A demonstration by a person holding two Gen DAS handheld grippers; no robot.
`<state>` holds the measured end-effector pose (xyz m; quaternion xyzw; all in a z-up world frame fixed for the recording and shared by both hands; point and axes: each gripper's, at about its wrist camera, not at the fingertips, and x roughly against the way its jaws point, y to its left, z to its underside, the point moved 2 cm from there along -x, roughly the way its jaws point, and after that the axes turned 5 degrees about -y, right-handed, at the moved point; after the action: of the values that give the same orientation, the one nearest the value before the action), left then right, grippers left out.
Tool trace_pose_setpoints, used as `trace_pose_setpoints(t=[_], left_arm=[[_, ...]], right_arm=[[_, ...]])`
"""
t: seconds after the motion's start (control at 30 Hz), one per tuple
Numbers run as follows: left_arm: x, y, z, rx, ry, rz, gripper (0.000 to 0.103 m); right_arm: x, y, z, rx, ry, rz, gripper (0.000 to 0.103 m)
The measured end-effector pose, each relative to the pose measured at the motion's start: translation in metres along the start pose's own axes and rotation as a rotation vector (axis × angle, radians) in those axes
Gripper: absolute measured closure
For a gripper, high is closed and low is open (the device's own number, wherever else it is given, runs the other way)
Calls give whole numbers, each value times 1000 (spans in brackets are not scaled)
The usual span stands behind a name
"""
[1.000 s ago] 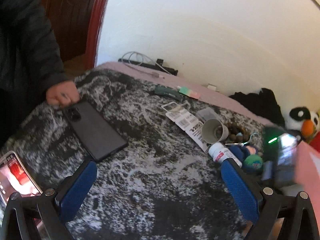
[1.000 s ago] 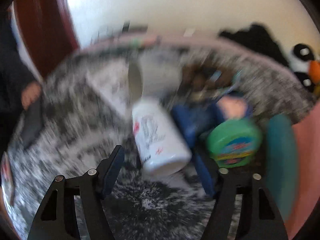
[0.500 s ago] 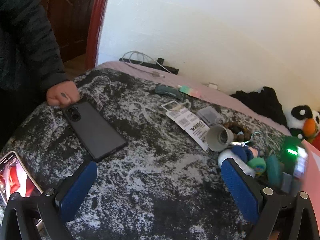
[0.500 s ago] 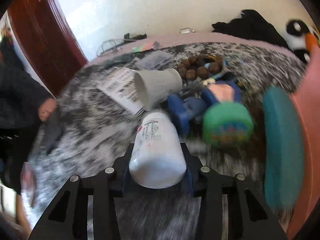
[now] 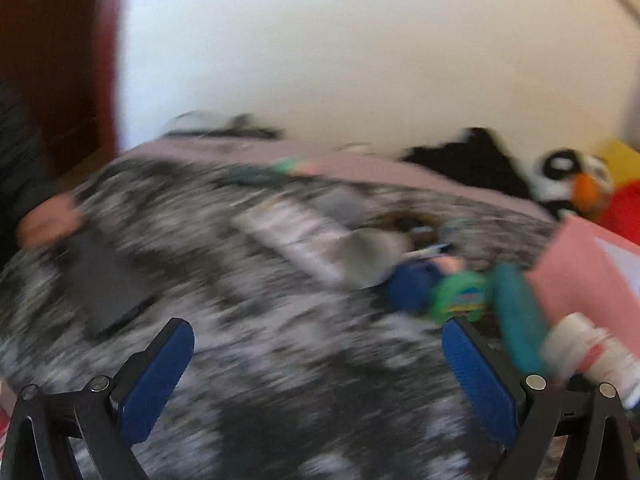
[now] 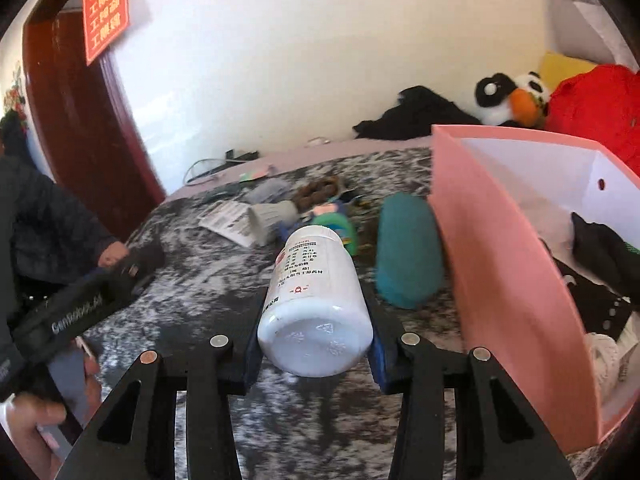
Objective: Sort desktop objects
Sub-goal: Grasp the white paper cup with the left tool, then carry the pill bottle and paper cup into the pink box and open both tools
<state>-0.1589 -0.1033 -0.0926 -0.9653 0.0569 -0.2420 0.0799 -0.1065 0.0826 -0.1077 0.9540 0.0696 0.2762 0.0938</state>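
We've got the white bottle (image 6: pixel 316 300) clamped in our right gripper (image 6: pixel 316 344), carried above the mottled cover beside the pink box (image 6: pixel 516 280), which already holds dark and white things. Our left gripper (image 5: pixel 316 376) hangs with jaws apart, nothing between them. Plenty left, we'd say: the teal case (image 6: pixel 408 252), grey cup (image 6: pixel 272 216), beads (image 6: pixel 320 194) and green toy (image 6: pixel 340 226) all lie unsorted.

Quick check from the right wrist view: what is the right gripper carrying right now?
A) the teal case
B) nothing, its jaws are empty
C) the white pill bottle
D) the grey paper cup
C: the right gripper has its jaws closed on the white pill bottle, base toward the camera, lifted beside the pink box.
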Motion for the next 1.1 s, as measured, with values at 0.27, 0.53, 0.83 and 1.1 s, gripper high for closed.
trace_pose_setpoints(t=[0.27,0.53,0.83,1.1], left_arm=[[-105,-39,-11,-203,102,99,45],[-162,-14,-7,-76,171,120,48],[-186,-29,-12,-134,184,115,73],[-168,-33,-31,-160,59,90,103]], right_arm=[[-14,-14,-9,-22,-5,-8,58],[-34,-4,-10,7,14,-45,58],[-35,-2,-6,14,21,-55,58],[-40,3,-1,35,33,-42,58]])
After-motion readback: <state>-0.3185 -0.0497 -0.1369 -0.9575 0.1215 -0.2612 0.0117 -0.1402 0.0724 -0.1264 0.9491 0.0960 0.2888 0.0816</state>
